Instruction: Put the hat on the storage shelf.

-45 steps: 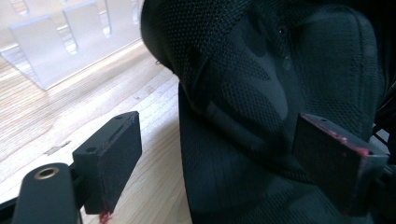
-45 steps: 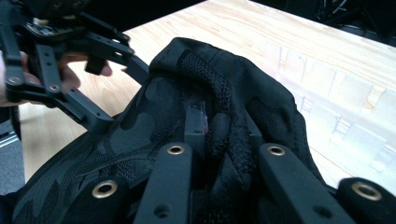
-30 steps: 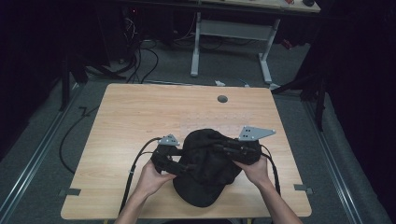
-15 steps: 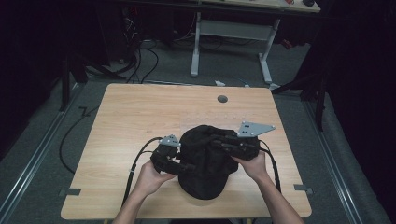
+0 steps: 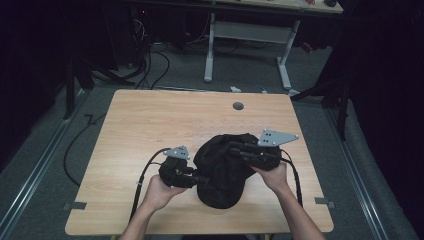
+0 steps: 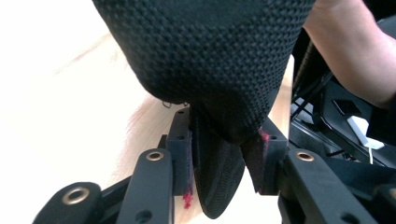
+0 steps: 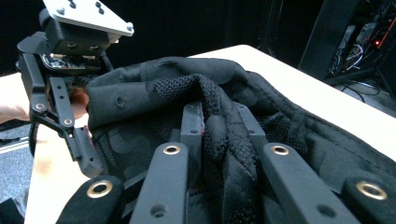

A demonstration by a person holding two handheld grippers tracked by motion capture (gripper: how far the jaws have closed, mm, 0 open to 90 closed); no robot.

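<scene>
The left gripper [image 6: 224,161] has its jaws closed on a fold of black mesh fabric, the edge of a black cap [image 5: 222,167]; in the left gripper view the cloth hangs down between the two pads and bulges out above them. The right gripper [image 7: 219,126] has its jaws clamped on a thick ridge of the same knitted mesh (a bunched seam or strap, hard to tell which), with camouflage-patterned black cloth spread around it.

In the high view the cap sits on the near half of the desk [image 5: 150,120], between the two grippers, the left gripper [image 5: 192,177] at its left edge and the right gripper [image 5: 245,150] on its upper right. The person's hands come in from the bottom, the left hand [image 5: 157,192] and right hand [image 5: 272,177] each wrapped round a gripper handle.

Compared with a second ago, the cap has bunched into a taller, narrower heap, and the right gripper has moved slightly up and left across it. A small dark round grommet [image 5: 238,106] lies in the far part of the desk.
</scene>
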